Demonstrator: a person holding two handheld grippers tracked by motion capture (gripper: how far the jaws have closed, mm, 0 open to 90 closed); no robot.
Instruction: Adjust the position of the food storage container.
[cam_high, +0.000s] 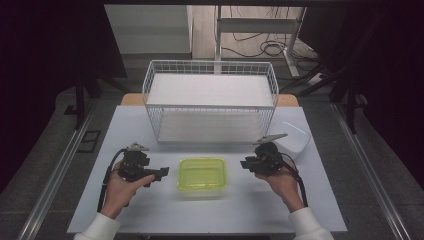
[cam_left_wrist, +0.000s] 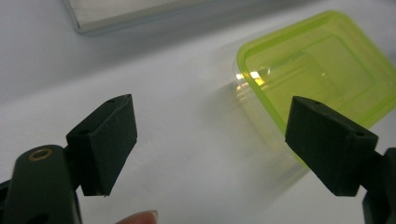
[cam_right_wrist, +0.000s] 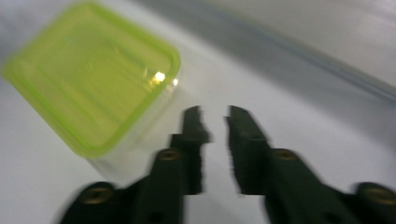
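High view: a lidded green container sits on the surface between both tools, before a wire basket; a white box stands right. Left gripper view: left tool gapes wide, empty. Right gripper view: right tool is narrowly parted, empty.

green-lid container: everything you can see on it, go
The container is a rounded rectangular box with a clear, plastic-looking body under a translucent lime-green lid. The lid is on and has a raised rim with a stepped centre panel. It sits flat on the white table, in front of the wire basket, between the two grippers. Neither touches it.
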